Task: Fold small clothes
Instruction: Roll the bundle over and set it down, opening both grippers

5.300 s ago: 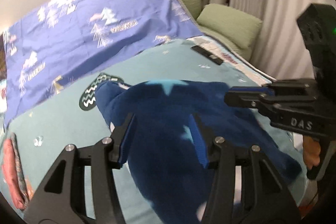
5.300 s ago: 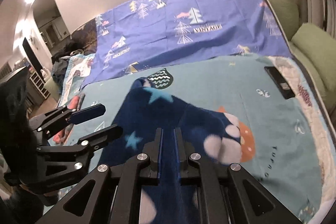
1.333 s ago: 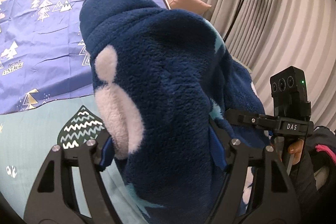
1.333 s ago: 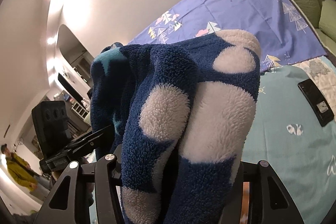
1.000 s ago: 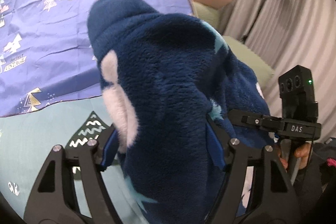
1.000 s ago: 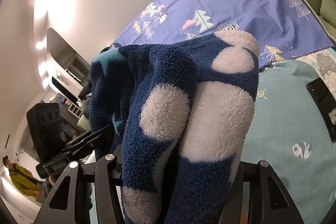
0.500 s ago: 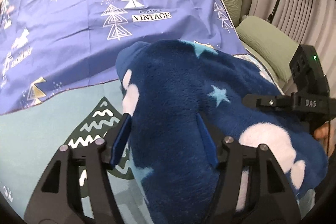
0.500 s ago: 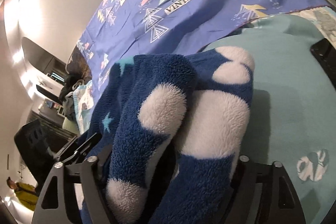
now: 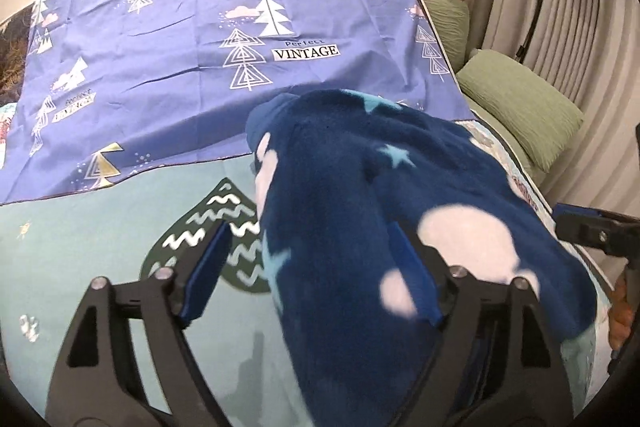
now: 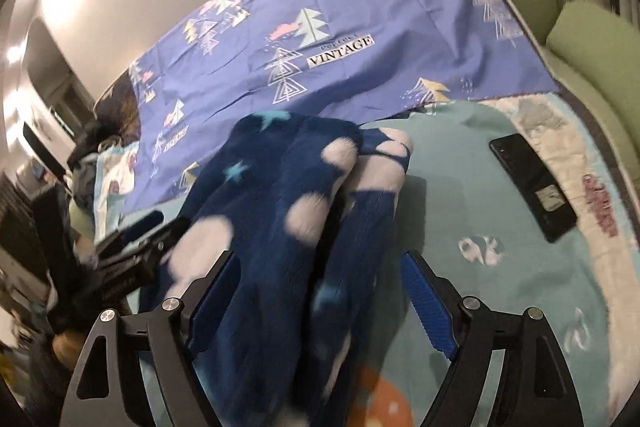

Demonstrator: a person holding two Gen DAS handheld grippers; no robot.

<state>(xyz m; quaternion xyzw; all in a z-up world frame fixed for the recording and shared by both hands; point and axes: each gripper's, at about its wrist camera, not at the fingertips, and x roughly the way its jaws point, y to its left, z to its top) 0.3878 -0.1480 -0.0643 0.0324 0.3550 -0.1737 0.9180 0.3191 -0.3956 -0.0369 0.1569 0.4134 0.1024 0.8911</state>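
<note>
Navy fleece (image 9: 360, 195), starred and spotted white, lies bunched on the teal bedspread (image 9: 80, 235) in the left wrist view, where the left gripper (image 9: 316, 267) tilts down over its near end with jaws opening: the left pad stands clear of the cloth, the right touches it. From the right wrist view, the right gripper (image 10: 320, 299) also slants downward, spread wide and gripping nothing, the fleece between its blue pads (image 10: 428, 303), the black phone (image 10: 532, 183) far right.
</note>
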